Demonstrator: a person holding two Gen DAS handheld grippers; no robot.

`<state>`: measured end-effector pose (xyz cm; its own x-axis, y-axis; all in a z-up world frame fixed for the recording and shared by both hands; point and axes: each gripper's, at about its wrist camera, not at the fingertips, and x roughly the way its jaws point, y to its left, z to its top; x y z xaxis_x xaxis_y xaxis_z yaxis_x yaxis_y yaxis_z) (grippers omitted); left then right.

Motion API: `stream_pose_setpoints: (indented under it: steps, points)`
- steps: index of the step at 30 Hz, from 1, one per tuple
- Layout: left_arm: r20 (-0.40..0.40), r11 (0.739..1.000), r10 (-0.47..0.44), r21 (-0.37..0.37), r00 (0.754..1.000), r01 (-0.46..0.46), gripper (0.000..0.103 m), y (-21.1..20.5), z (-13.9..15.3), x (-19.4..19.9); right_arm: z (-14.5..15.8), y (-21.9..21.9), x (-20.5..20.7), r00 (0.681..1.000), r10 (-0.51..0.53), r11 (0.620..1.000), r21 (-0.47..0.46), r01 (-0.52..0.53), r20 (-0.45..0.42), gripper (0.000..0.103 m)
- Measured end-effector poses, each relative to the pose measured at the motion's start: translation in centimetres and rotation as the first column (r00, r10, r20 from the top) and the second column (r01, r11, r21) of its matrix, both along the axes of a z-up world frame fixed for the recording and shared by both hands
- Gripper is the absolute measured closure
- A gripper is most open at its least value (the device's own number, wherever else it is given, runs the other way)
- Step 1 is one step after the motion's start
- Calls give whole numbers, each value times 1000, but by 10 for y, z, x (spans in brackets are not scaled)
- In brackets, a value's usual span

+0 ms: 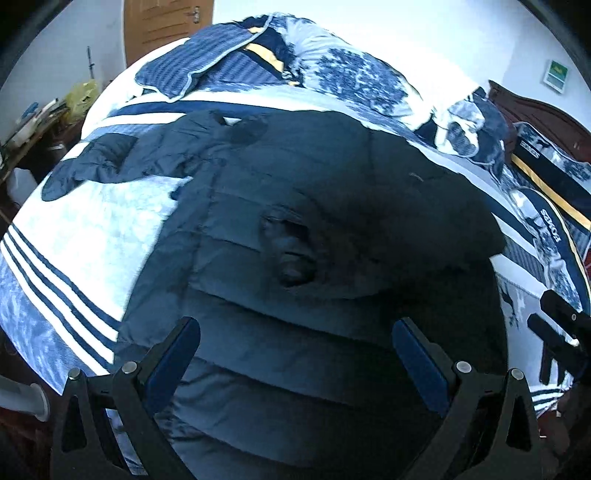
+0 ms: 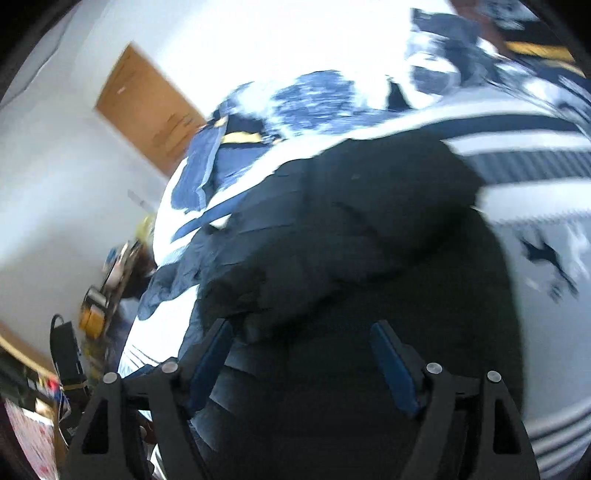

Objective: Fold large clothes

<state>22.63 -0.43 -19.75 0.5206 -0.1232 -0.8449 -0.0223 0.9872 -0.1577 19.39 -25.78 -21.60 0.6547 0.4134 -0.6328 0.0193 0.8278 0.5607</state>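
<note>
Left wrist view: left gripper (image 1: 295,343) hangs released, jaws wide, above the quilted dark jacket (image 1: 280,280) spread on the bed (image 1: 77,225). Right gripper (image 2: 301,347) likewise released over the hem, grasping nothing. One sleeve (image 1: 110,162) lies outstretched farther off; judged next: seize it and fold inward. Pillows (image 1: 207,59) beyond.

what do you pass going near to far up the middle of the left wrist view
Open jaws of the left gripper → dark quilted puffer jacket → blue and white striped bedspread → rumpled blue patterned duvet → white wall
</note>
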Motion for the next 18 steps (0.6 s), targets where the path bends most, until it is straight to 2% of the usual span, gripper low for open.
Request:
stream_pose_setpoints:
  steps: [6, 9, 11, 12, 13, 14, 15, 16, 17, 18]
  points:
    - [-39, 999, -18, -30, 999, 17, 0, -24, -16, 26, -21, -73, 2, 990, -124, 980, 146, 131, -61, 22]
    - [-29, 999, -10, -31, 1000, 9, 0, -30, -24, 47, -32, -100, 24, 985, -145, 967, 199, 162, -95, 22]
    - [-84, 999, 9, -46, 996, -13, 0, -29, -44, 70, -40, -114, 47, 983, -141, 962, 216, 165, -121, 23]
    - [-104, 998, 23, -57, 994, -29, 4, -27, -53, 78, -44, -120, 60, 980, -144, 957, 233, 172, -135, 23]
    - [-114, 996, 42, -71, 993, -50, 12, -22, -60, 87, -47, -124, 70, 978, -146, 953, 243, 179, -146, 24]
    - [-121, 995, 66, -71, 990, -75, 37, -17, -65, 93, -53, -127, 89, 977, -140, 952, 248, 178, -164, 24]
    - [-139, 992, 94, -76, 986, -106, 60, -7, -69, 100, -57, -130, 104, 975, -131, 953, 248, 174, -179, 30]
    - [-144, 987, 104, -109, 984, -121, 67, 0, -70, 102, -62, -134, 117, 973, -130, 951, 254, 177, -190, 35]
    - [-136, 977, 116, -164, 984, -138, 76, 11, -68, 104, -66, -137, 129, 971, -128, 945, 272, 181, -201, 42]
    - [-121, 972, 127, -183, 984, -148, 88, 19, -64, 105, -72, -139, 143, 968, -118, 937, 297, 183, -223, 51]
